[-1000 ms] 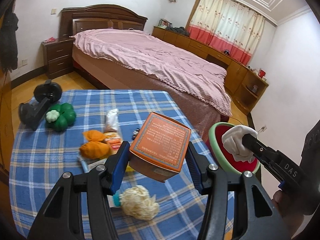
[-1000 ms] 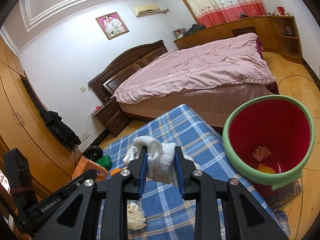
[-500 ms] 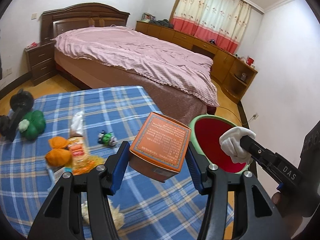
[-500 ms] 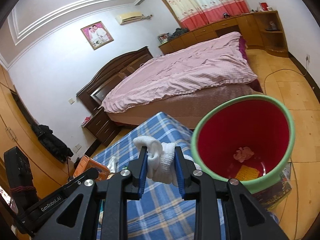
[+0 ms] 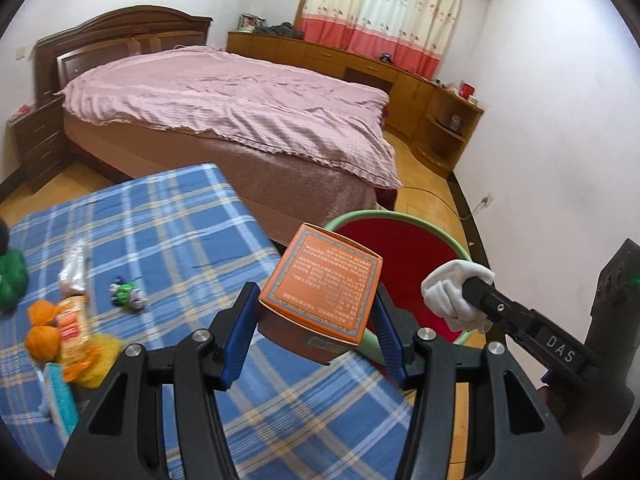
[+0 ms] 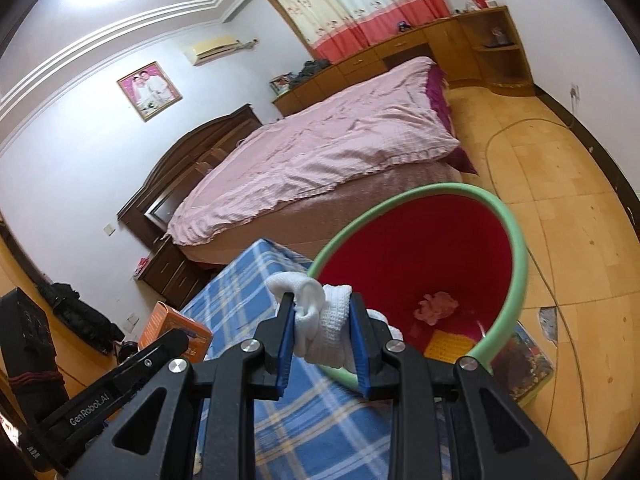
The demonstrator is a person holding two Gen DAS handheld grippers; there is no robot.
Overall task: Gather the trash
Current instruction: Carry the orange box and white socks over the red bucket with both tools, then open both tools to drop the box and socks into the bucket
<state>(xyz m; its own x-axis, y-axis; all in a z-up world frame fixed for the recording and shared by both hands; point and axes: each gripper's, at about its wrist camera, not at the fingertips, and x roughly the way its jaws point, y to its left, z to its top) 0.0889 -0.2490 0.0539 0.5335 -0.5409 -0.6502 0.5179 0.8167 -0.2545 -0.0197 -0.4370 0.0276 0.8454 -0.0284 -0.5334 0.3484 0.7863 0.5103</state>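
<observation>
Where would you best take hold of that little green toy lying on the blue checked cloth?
Probably across the green toy's narrow middle, coming down from above. It lies low on the checked cloth with bare cloth all round it, so tongs could straddle it; its fine shape is too small to tell.

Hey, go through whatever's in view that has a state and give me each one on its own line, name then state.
Left gripper: shut on the orange box, held tilted in the air.
Right gripper: shut on the white cloth, at the bin's rim.
Bin: open, a few scraps at the bottom.
Snack bag: lying flat on the table.
Curtains: drawn.
</observation>
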